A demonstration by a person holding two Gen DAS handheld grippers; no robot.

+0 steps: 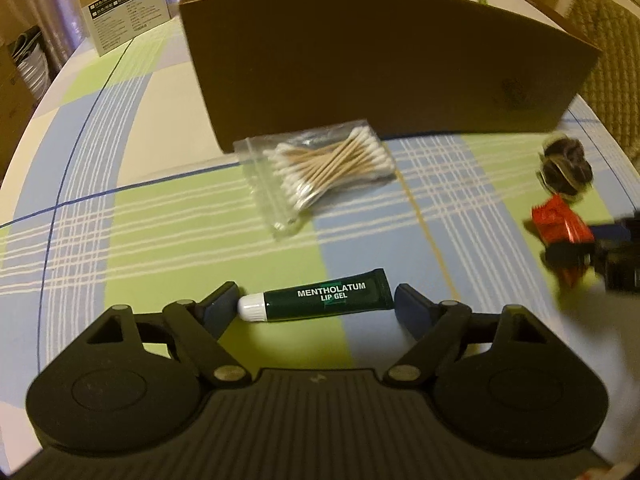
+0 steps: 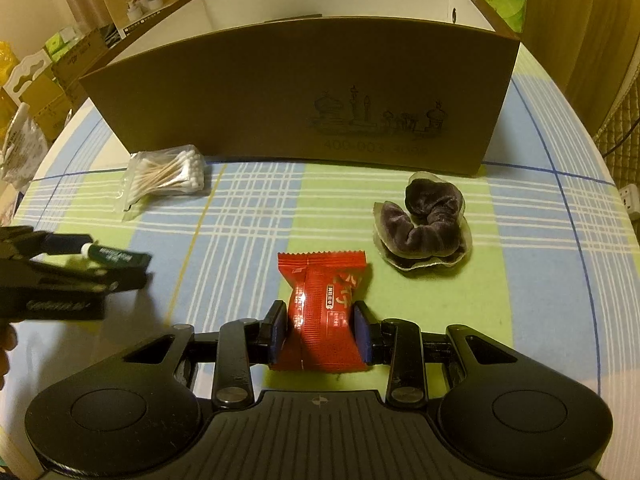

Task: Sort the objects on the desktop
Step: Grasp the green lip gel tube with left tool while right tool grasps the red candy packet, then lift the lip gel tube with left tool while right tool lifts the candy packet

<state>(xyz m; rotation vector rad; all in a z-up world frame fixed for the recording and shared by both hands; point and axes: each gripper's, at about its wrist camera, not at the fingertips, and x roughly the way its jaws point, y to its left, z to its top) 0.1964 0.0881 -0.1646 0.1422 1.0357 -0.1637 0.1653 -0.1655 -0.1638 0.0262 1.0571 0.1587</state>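
Note:
A dark green lip gel tube (image 1: 320, 298) with a white cap lies crosswise between the fingers of my left gripper (image 1: 316, 302), and the pads touch both of its ends. The right wrist view shows that gripper (image 2: 100, 260) blurred at the far left, with the tube (image 2: 120, 258) in it. My right gripper (image 2: 320, 332) is shut on a red snack packet (image 2: 324, 304), pinching its waist just above the cloth. In the left wrist view that packet (image 1: 560, 224) is blurred at the right edge. A bag of cotton swabs (image 1: 328, 164) and a dark scrunchie (image 2: 424, 224) lie on the table.
A large brown open box (image 2: 300, 92) with a white inside stands across the back of the checked tablecloth (image 2: 248, 208). A white carton (image 1: 124, 8) stands at the back left. Cardboard boxes (image 2: 52, 92) are stacked beyond the table's left edge. A power strip (image 2: 632, 200) lies at the right.

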